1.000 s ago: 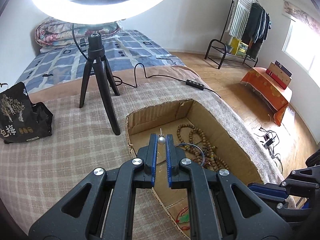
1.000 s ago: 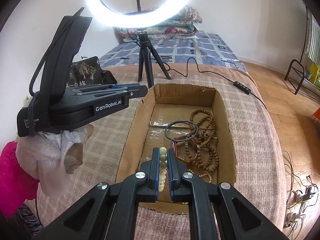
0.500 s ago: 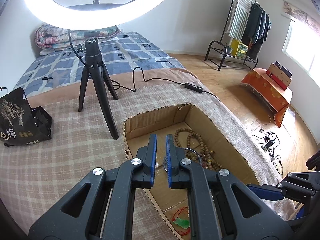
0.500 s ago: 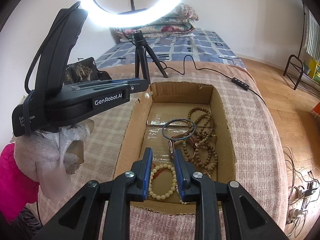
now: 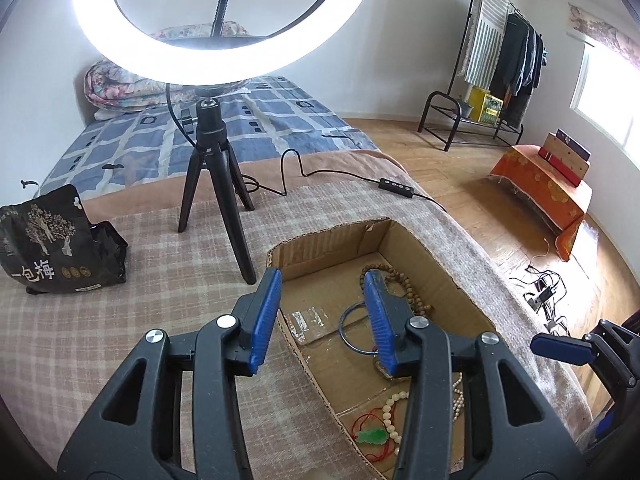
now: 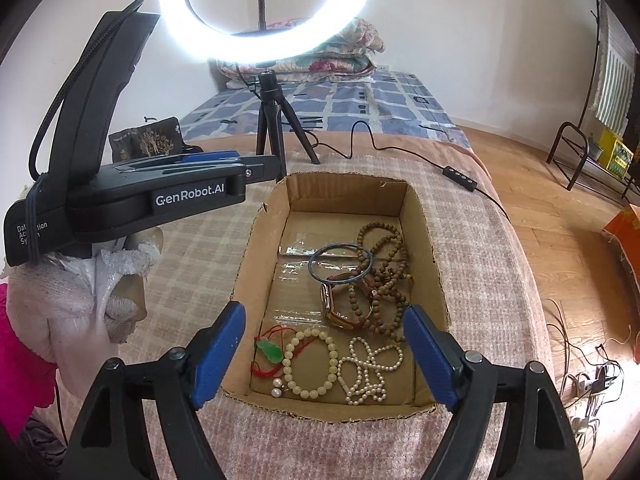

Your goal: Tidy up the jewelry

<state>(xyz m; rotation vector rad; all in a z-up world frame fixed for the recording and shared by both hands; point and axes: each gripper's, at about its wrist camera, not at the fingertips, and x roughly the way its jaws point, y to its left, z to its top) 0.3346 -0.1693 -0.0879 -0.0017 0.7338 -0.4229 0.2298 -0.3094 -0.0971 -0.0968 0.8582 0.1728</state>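
Both tongs have let go since a second ago: the cream bead bracelet (image 6: 310, 362) now lies on the floor of the open cardboard box (image 6: 424, 216). Left gripper (image 5: 320, 316) and right gripper (image 6: 320, 354) are opening, nothing between their blue pads. Left view hides most of the bracelet behind its finger; only the right view shows the white pearl strand (image 6: 370, 368) beside it, below the spread jaws.

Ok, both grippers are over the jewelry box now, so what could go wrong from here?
1. The wooden bead strand lies tangled over the watch and dark bangle; lifting one may drag the others.
2. The right gripper and left gripper, jaws opening and empty, are close together and could collide.
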